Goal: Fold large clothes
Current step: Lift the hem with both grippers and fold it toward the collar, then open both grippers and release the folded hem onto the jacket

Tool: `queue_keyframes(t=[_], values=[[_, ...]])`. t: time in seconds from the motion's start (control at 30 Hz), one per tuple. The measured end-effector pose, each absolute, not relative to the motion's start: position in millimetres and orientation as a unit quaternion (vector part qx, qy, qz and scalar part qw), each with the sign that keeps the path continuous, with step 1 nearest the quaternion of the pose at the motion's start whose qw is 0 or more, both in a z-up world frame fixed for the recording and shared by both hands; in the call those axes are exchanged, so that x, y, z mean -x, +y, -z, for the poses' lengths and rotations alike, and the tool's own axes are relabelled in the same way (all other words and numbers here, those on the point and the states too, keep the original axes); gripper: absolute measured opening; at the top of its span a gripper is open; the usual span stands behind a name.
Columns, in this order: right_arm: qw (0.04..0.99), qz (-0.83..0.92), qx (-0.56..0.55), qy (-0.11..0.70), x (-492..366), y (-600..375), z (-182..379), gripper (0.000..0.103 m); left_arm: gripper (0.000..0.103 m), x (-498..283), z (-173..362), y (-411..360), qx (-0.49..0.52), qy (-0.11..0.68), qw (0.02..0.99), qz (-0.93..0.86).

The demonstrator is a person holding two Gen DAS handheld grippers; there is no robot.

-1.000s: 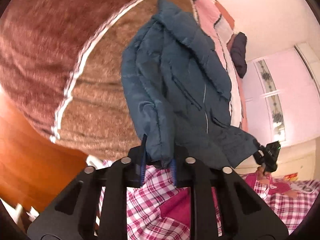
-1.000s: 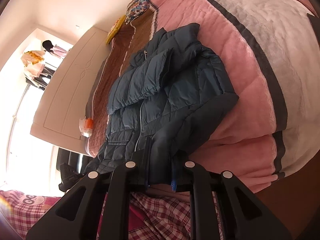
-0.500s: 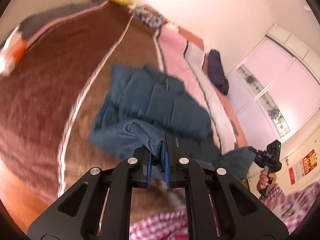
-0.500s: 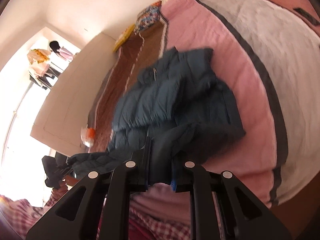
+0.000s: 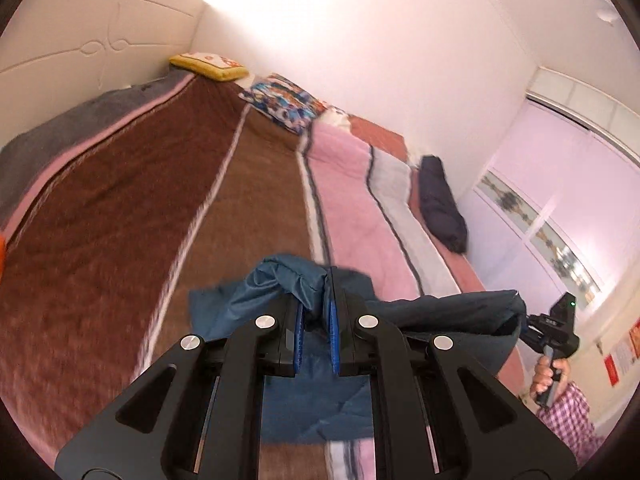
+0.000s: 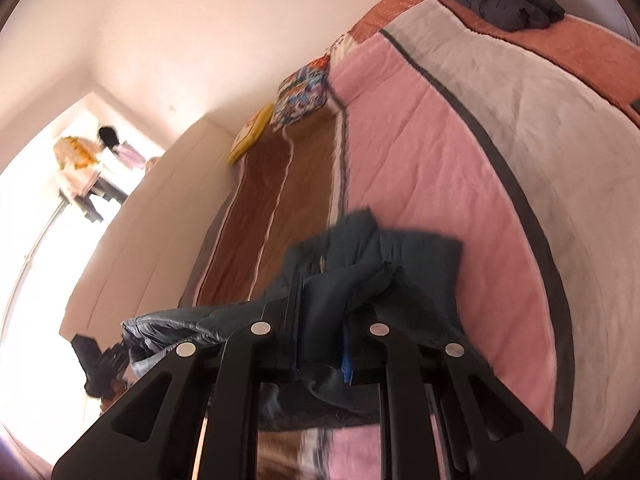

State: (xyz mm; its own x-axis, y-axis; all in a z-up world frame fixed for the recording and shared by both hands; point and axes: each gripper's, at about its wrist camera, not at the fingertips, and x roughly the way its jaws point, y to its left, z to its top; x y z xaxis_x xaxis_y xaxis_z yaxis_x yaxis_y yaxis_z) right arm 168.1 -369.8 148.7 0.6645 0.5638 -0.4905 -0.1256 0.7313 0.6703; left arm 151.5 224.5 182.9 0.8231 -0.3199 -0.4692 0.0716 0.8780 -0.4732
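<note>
The bed (image 5: 132, 216) fills both views, striped lengthwise in brown, pink and grey, with pillows (image 5: 284, 100) at the far end and a dark bundle (image 5: 442, 204) lying on its far edge. Across the near part hangs the jacket (image 5: 440, 314), a blue padded coat, raised off the covers and strung between the two claws, with some of its cloth sagging toward the bed below. It looks soft, puffy and light, with a smooth shell that is likely to slip, so a hold on a thick seam or hem should serve better than a pinch of loose fabric. The left gripper (image 5: 316, 330) pinches a bunched fold of it between blue pads. The right gripper (image 6: 322, 344) is likewise clamped on a thick wad of jacket edge.
</note>
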Motion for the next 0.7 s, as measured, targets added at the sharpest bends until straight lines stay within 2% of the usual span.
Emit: queue_keyframes(t=[0.23, 0.5, 0.7], values=[[0.873, -0.135, -0.284, 0.373, -287, -340, -142, 0.016, 0.01, -271, -170, 225, 0.205, 0.297, 0.932, 0.031], [0.864, -0.071, -0.271, 0.418, -383, -318, -74, 0.016, 0.01, -367, -101, 219, 0.196, 0.339, 0.92, -0.031], [0.852, -0.042, -0.26, 0.451, -415, -305, -17, 0.016, 0.011, -397, -46, 221, 0.198, 0.374, 0.904, -0.061]])
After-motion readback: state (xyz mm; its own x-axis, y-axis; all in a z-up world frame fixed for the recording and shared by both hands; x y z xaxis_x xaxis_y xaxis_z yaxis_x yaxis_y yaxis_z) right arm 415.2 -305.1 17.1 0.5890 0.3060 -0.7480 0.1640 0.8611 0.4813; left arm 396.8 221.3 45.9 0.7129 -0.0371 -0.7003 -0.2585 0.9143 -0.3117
